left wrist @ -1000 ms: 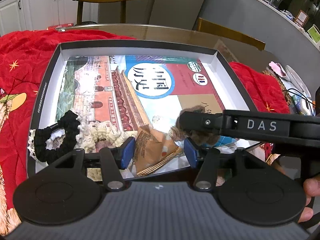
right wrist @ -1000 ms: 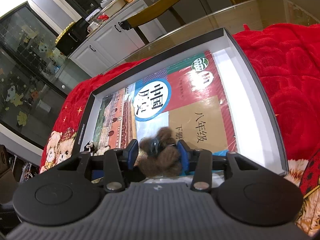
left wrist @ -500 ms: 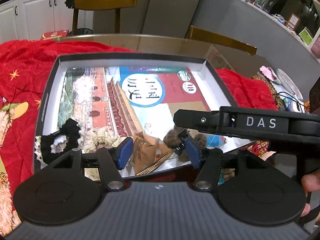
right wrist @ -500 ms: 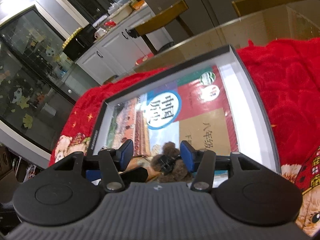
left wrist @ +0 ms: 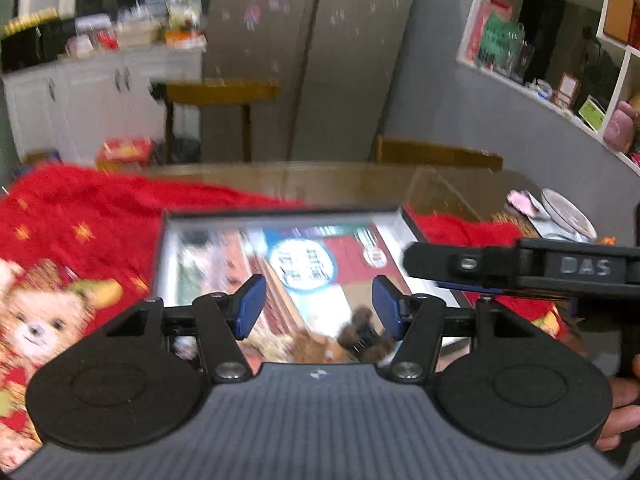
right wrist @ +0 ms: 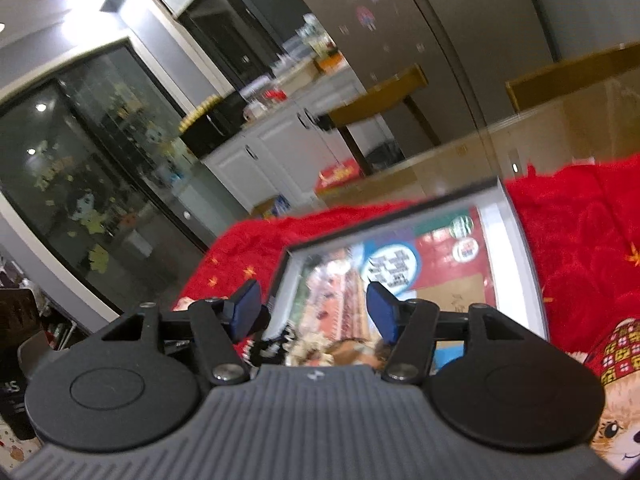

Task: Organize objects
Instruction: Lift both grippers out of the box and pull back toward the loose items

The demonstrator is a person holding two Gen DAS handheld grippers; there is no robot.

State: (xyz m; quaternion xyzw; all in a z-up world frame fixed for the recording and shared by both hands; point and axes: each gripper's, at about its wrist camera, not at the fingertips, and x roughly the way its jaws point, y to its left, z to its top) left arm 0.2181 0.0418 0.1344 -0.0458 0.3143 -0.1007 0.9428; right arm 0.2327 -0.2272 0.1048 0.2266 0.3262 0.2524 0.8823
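A shallow black-rimmed box (left wrist: 280, 213) (right wrist: 516, 240) lies on the red blanket with a colourful textbook (left wrist: 320, 264) (right wrist: 436, 264) flat inside. At its near edge lie a brown fuzzy hair clip (left wrist: 362, 336), a brown paper packet (left wrist: 316, 350) (right wrist: 348, 350) and a black and cream scrunchie (right wrist: 276, 346). My left gripper (left wrist: 318, 308) is open and empty, above and behind the box's near edge. My right gripper (right wrist: 312, 308) is open and empty too, and it also shows from the side in the left wrist view (left wrist: 520, 270). Both views are blurred.
A red blanket (left wrist: 80, 216) (right wrist: 584, 240) with teddy-bear prints covers the near part of a glass table (left wrist: 320, 180). Wooden chairs (left wrist: 224, 92) (left wrist: 436, 152) stand beyond it. A plate (left wrist: 568, 214) and small items lie at the right. White cabinets (right wrist: 280, 148) stand behind.
My right gripper opened and left the brown fuzzy clip in the box. Both grippers then drew back and up from the box, which now looks smaller and lower in both views.
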